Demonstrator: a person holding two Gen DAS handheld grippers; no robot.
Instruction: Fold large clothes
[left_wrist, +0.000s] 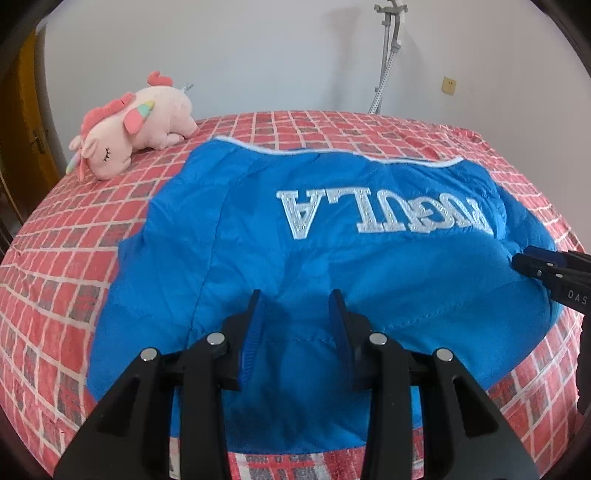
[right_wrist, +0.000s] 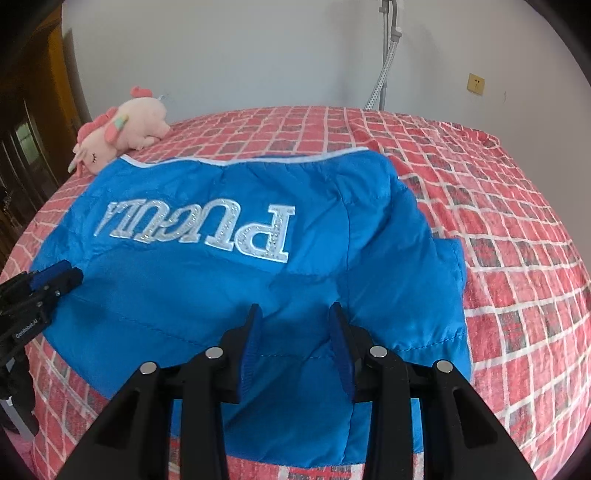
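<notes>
A blue jacket (left_wrist: 332, 266) with white lettering lies spread on the red checked bed cover (left_wrist: 55, 266), a pink plush toy (left_wrist: 136, 125) beyond its far corner. The left gripper (left_wrist: 295, 306) and the right gripper (right_wrist: 293, 317) hover over its near edge, jaws apart, with nothing clamped between them.

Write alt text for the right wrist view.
A blue jacket with upside-down white lettering lies spread on a red checked bedspread. The right gripper hovers over its near edge, jaws apart with nothing pinched; the left gripper shows at the left edge. A pink plush toy lies at the far left, by a white wall.
</notes>
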